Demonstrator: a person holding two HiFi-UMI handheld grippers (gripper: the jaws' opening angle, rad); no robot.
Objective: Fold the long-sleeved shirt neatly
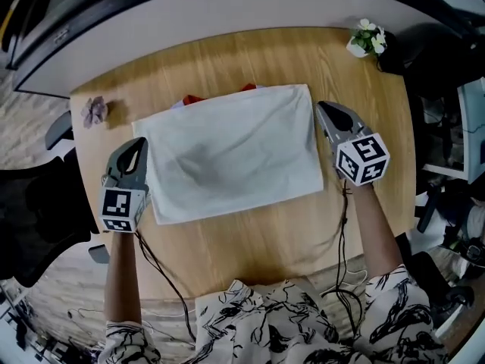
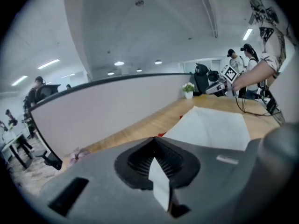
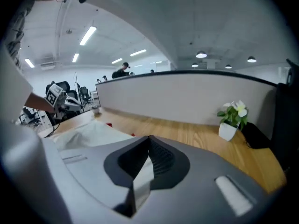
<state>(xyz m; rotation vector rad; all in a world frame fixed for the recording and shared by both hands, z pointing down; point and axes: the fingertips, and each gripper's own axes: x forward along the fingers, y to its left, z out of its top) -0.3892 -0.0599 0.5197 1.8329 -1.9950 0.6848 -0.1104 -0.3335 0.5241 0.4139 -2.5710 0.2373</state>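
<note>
The white long-sleeved shirt [image 1: 235, 154] lies flat as a folded rectangle in the middle of the wooden table [image 1: 250, 241]. It also shows ahead in the left gripper view [image 2: 215, 127] and at the left of the right gripper view [image 3: 88, 132]. My left gripper [image 1: 138, 144] hovers just off the shirt's left edge with its jaws shut [image 2: 154, 141]. My right gripper [image 1: 324, 108] sits beside the shirt's far right corner, jaws also shut [image 3: 149, 139]. No cloth hangs from either one; the shirt's edges rest on the table.
Small red bits [image 1: 193, 98] peek out along the shirt's far edge. A potted white flower [image 1: 367, 40] stands at the far right corner, a dried purple flower [image 1: 95, 111] at the far left. A curved partition [image 3: 187, 97] backs the table. Cables [image 1: 341, 226] trail along the near right.
</note>
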